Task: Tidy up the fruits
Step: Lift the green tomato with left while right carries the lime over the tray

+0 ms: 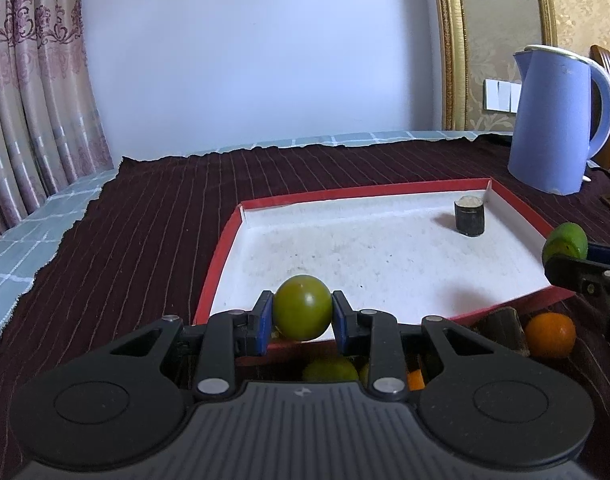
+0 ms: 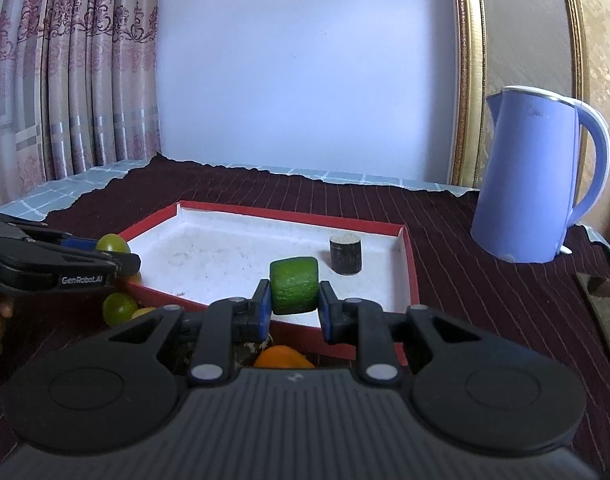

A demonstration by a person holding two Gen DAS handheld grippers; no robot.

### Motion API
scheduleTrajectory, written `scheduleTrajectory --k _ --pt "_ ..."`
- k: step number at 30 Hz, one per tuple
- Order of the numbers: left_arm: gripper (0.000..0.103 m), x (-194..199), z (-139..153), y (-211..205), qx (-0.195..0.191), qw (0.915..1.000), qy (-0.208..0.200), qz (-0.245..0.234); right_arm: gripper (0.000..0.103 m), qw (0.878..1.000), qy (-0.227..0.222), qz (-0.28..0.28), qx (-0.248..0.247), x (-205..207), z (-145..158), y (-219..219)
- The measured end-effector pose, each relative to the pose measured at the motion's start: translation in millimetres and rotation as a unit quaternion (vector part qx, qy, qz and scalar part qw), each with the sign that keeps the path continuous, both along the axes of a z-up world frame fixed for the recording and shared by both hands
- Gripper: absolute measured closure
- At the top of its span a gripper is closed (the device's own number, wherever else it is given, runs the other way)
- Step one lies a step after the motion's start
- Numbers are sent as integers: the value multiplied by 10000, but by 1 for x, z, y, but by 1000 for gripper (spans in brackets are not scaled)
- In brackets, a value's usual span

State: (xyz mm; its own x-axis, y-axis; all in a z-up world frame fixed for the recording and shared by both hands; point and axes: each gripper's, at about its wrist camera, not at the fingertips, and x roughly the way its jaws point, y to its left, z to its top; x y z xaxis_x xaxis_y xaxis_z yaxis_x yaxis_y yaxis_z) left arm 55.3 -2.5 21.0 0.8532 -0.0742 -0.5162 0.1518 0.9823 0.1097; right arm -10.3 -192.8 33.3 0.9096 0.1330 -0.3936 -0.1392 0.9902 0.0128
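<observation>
Your left gripper (image 1: 303,312) and right gripper (image 2: 295,304) tilt downward over the tray (image 1: 221,252); jaws clamp a round green fruit (image 1: 303,307) and a green chunk (image 2: 294,285).

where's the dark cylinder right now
The dark cylinder stands upright inside the red-rimmed tray, in its far right corner, nearest the blue kettle.

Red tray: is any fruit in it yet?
No. The red tray holds only a dark cylinder; its white floor is otherwise bare in both wrist views.
</observation>
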Motion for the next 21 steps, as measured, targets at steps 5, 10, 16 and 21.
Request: scheduleTrajectory --k 5,10,16,21 --pt "73 7 3 -3 35 10000 1 50 80 10000 9 -12 16 4 -1 -1" --pt "73 16 6 -5 -23 9999 77 93 80 10000 -20 -16 23 5 2 -1" --pt "73 24 8 -11 34 9999 65 145 80 10000 -38 -37 7 9 3 -2" --pt "73 30 9 -18 122 9998 60 159 80 10000 -32 -33 -29 14 4 -1"
